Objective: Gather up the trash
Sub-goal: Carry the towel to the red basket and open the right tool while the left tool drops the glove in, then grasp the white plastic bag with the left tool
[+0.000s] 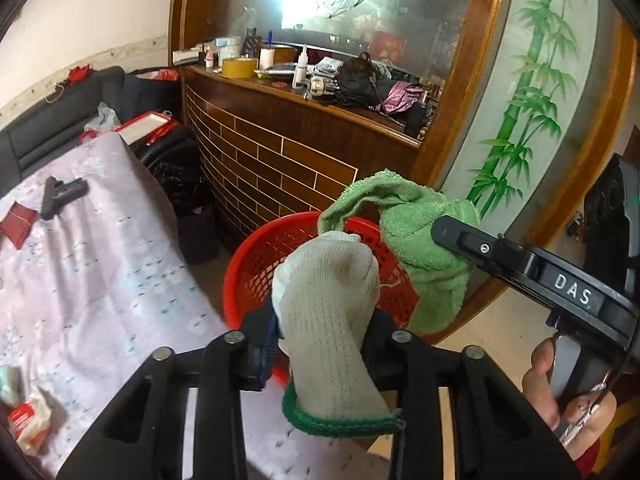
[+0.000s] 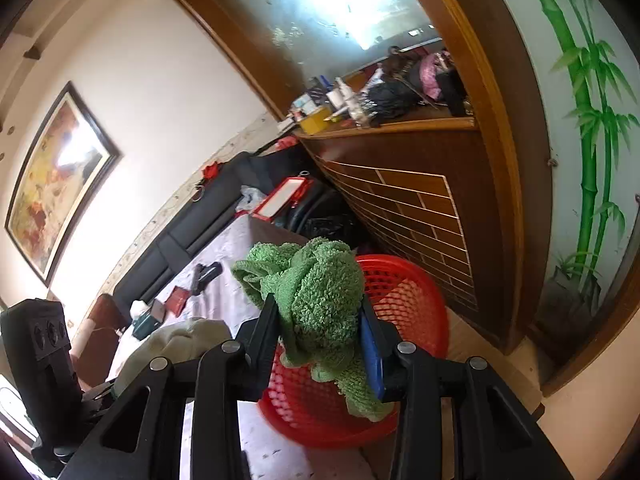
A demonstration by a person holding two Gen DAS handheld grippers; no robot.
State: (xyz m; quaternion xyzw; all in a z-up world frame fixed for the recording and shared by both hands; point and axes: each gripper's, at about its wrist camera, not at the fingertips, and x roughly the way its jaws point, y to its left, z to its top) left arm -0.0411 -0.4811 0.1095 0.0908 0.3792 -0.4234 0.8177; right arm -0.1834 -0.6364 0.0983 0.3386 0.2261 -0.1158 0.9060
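My left gripper (image 1: 320, 344) is shut on a white knit glove (image 1: 328, 304) with a green cuff, held above a red mesh basket (image 1: 256, 256) that stands on the floor beside the table. My right gripper (image 2: 320, 344) is shut on a crumpled green towel (image 2: 320, 288), also above the red basket (image 2: 404, 296). In the left wrist view the right gripper (image 1: 452, 236) comes in from the right with the green towel (image 1: 412, 236) hanging beside the glove.
A table with a pale floral cloth (image 1: 88, 248) lies left, bearing a black clip (image 1: 60, 196), a red packet (image 1: 16, 224) and wrappers (image 1: 28, 416). A wooden counter (image 1: 288, 152) full of clutter stands behind the basket. A bamboo-painted panel (image 1: 520, 112) is right.
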